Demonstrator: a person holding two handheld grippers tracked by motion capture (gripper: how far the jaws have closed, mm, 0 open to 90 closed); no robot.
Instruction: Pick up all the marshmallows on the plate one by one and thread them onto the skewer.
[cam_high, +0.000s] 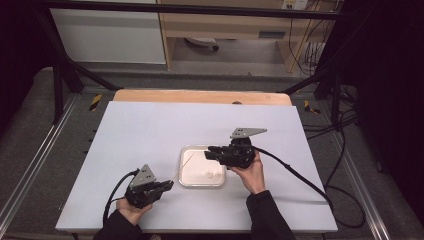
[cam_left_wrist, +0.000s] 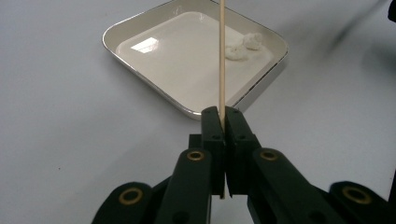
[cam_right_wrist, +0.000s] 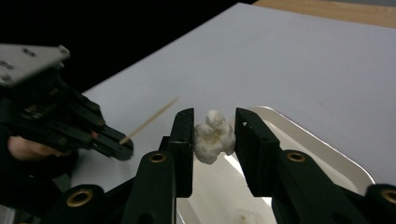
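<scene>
Left gripper (cam_left_wrist: 223, 116): clamped on skewer (cam_left_wrist: 222, 56). Right gripper (cam_right_wrist: 214, 135): clamped on white lump (cam_right_wrist: 214, 136), above tray (cam_high: 186, 181). Step: threading. Next: lump aligned with skewer tip.

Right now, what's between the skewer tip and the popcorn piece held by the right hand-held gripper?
Nothing: open air above the white tray separates skewer from popcorn piece, per the right gripper view.

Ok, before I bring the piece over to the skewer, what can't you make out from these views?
- Skewer tip: cut off by the top edge in the left gripper view; too thin to tell in the high view.
- What the white lumps in the tray are: too small and pale.
- White piece in the right gripper: its underside is hidden by the jaws.
- Left gripper: how far the skewer runs back is hidden between the shut jaws.
</scene>
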